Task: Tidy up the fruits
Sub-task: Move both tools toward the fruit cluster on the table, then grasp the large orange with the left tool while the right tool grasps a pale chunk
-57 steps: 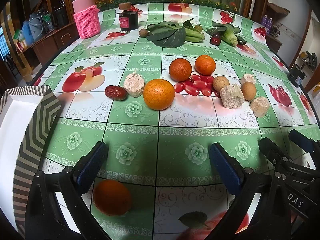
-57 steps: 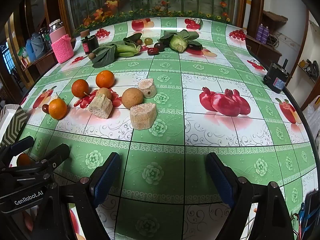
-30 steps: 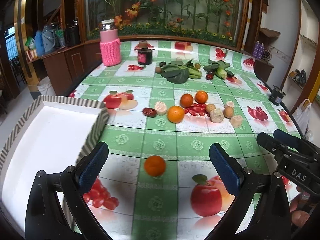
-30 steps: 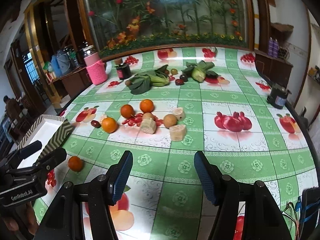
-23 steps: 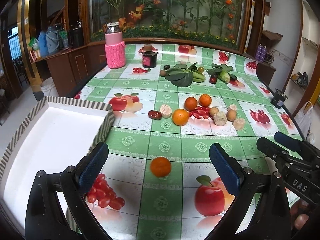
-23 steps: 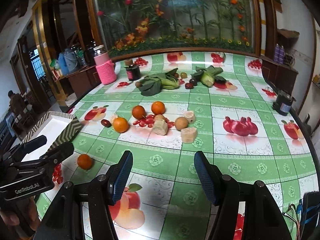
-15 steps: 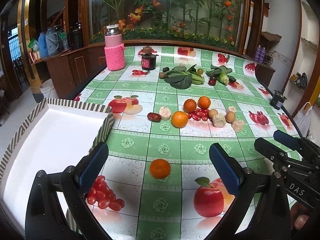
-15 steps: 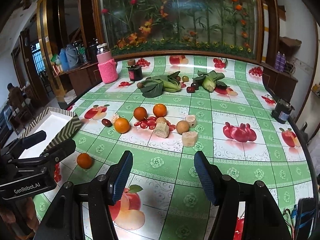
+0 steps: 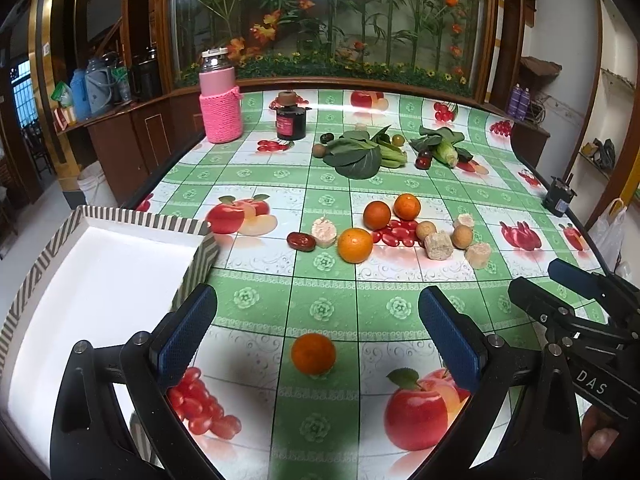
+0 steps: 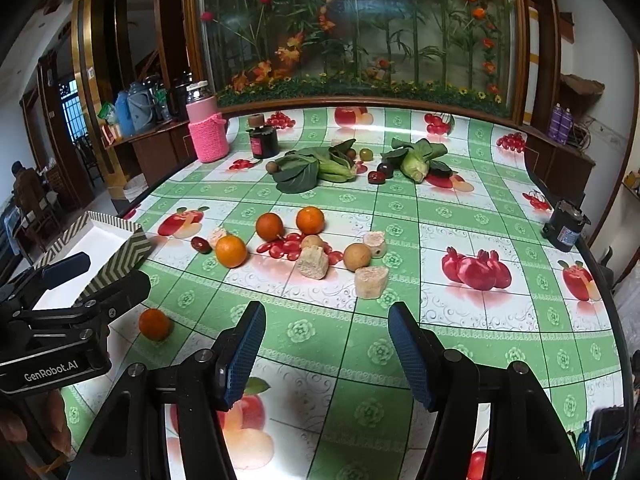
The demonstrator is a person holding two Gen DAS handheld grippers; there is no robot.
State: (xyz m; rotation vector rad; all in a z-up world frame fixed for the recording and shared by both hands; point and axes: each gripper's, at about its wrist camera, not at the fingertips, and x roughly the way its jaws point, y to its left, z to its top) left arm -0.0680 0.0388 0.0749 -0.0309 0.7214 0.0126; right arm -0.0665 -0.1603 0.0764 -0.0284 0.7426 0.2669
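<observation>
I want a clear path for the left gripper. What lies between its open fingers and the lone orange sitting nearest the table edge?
Nothing: in the left wrist view, only bare fruit-print tablecloth separates the left gripper from the small round orange.

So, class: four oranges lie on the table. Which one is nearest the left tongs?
The lone orange, apart from the other three, lying between the open left tongs. The rest cluster farther back by the printed red tomatoes.

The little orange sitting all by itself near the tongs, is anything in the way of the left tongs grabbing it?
Nothing visible is. The lone orange lies on bare tablecloth straight ahead of the open left tongs. The striped box sits off to the left, and the other fruit lies farther back.
</observation>
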